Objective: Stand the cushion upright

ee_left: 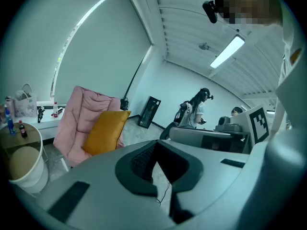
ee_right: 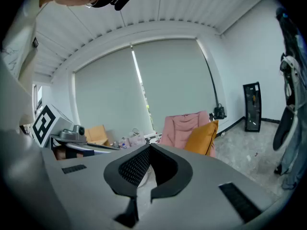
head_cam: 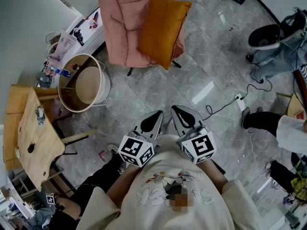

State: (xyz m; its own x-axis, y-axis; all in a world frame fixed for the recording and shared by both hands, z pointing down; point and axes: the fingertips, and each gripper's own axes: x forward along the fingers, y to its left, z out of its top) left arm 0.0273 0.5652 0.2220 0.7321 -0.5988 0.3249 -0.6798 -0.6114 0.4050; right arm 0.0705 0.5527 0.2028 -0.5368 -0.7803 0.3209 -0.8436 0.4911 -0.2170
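An orange cushion (head_cam: 162, 30) stands on edge on a pink padded chair (head_cam: 125, 23), leaning against its backrest. It also shows in the left gripper view as the cushion (ee_left: 104, 131) on the chair (ee_left: 81, 114), and in the right gripper view as the cushion (ee_right: 201, 137) against the chair (ee_right: 181, 126). My left gripper (head_cam: 158, 114) and right gripper (head_cam: 175, 109) are held side by side close to my chest, well short of the chair. Both are shut with nothing between their jaws, as the left gripper (ee_left: 155, 143) and right gripper (ee_right: 149, 147) show in their own views.
A round white bin (head_cam: 86, 83) stands left of the chair, with a wooden table (head_cam: 33, 138) further left. A white cable and power strip (head_cam: 238, 101) lie on the grey floor at the right. A person's legs (head_cam: 261, 120) are at the right edge.
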